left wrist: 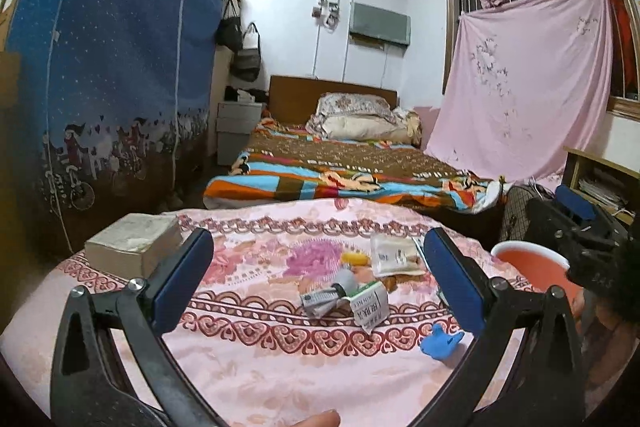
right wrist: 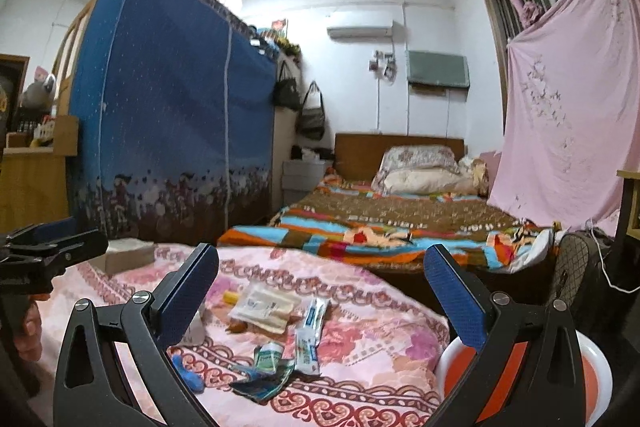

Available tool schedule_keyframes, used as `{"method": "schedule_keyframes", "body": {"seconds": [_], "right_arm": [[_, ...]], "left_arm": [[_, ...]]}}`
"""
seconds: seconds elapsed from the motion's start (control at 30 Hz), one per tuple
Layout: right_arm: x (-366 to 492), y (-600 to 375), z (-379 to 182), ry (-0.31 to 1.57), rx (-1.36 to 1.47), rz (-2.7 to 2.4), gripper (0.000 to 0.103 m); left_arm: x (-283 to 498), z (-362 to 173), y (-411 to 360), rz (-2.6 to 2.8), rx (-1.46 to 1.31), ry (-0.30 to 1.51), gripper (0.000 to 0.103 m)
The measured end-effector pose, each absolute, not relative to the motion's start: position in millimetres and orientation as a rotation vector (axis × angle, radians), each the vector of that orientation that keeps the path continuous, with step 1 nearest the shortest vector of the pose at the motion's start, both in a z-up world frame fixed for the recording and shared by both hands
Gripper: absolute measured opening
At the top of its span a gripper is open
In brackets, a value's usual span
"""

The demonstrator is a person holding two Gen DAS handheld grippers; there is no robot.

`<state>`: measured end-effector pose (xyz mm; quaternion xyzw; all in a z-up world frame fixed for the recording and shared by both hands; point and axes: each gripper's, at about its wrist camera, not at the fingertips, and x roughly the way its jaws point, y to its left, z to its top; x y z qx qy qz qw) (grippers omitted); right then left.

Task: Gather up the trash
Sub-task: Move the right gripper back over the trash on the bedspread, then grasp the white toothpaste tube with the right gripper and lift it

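Note:
Trash lies on a pink floral cloth (left wrist: 260, 359): a crumpled green-and-white box with papers (left wrist: 352, 301), a white packet (left wrist: 394, 255), a small yellow piece (left wrist: 354, 259) and a blue scrap (left wrist: 440, 337). My left gripper (left wrist: 320, 275) is open and empty above them. In the right wrist view I see the white packet (right wrist: 266, 307), a blue-and-white wrapper (right wrist: 312, 335), crumpled green packaging (right wrist: 270, 353) and the blue scrap (right wrist: 190, 373). My right gripper (right wrist: 320, 291) is open and empty over this pile. An orange bin with a white rim (left wrist: 532, 267) (right wrist: 588, 371) stands to the right.
A thick old book (left wrist: 134, 245) lies at the cloth's far left. Behind are a bed with a colourful blanket (left wrist: 344, 171), a blue fabric wardrobe (left wrist: 116, 67), a pink sheet over the window (left wrist: 524, 87) and a dark bag (right wrist: 584, 275) on the right.

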<state>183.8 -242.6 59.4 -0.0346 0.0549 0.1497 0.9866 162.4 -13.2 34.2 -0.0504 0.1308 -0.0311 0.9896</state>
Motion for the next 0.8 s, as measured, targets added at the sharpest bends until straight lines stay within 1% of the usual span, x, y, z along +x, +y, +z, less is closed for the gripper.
{"method": "schedule_keyframes", "body": {"seconds": [0.07, 0.13, 0.17, 0.2, 0.23, 0.27, 0.3, 0.33, 0.37, 0.4, 0.43, 0.5, 0.57, 0.67, 0.73, 0.8], "right_arm": [[193.6, -240.2, 54.8, 0.180, -0.069, 0.295, 0.102], [202.9, -240.2, 51.7, 0.239, -0.060, 0.293, 0.093], [207.7, -240.6, 50.4, 0.272, -0.055, 0.281, 0.086], [212.8, -241.5, 48.7, 0.310, -0.050, 0.270, 0.081], [218.6, -242.4, 45.7, 0.352, -0.042, 0.264, 0.080], [223.8, -243.9, 42.8, 0.391, -0.031, 0.266, 0.074], [229.3, -246.2, 39.9, 0.426, -0.015, 0.273, 0.068], [234.3, -249.0, 37.0, 0.461, 0.003, 0.277, 0.066], [238.5, -251.7, 33.9, 0.490, 0.019, 0.280, 0.060], [242.6, -253.9, 30.9, 0.518, 0.034, 0.283, 0.056], [246.0, -255.3, 27.9, 0.541, 0.044, 0.287, 0.054], [252.1, -256.5, 22.1, 0.585, 0.056, 0.302, 0.049], [257.8, -254.2, 16.0, 0.634, 0.058, 0.326, 0.048], [266.4, -247.5, 9.0, 0.702, 0.045, 0.351, 0.046], [271.0, -244.0, 3.7, 0.742, 0.034, 0.363, 0.044], [274.6, -241.7, -0.2, 0.770, 0.031, 0.373, 0.041]], "left_arm": [[166.2, 33.0, -17.4, -0.064, -0.086, 0.290, 0.092], [173.8, 30.4, -20.7, -0.073, -0.073, 0.335, 0.091], [179.8, 28.2, -22.6, -0.082, -0.066, 0.370, 0.090], [186.0, 25.6, -24.8, -0.098, -0.060, 0.407, 0.088], [189.5, 24.0, -26.5, -0.106, -0.056, 0.429, 0.084], [193.9, 22.2, -28.6, -0.116, -0.048, 0.457, 0.081], [196.7, 20.7, -30.6, -0.126, -0.043, 0.476, 0.076], [199.7, 18.7, -32.5, -0.138, -0.037, 0.498, 0.071], [203.1, 16.6, -35.0, -0.153, -0.031, 0.525, 0.068], [205.0, 14.5, -35.8, -0.161, -0.029, 0.539, 0.064], [208.1, 12.2, -37.7, -0.176, -0.027, 0.565, 0.059], [212.7, 8.1, -39.2, -0.199, -0.028, 0.601, 0.055], [218.6, 3.2, -40.6, -0.220, -0.038, 0.651, 0.051], [227.8, -4.2, -41.5, -0.237, -0.056, 0.720, 0.042], [233.4, -7.8, -39.8, -0.238, -0.068, 0.754, 0.032], [237.9, -11.8, -38.9, -0.248, -0.088, 0.786, 0.027]]}}
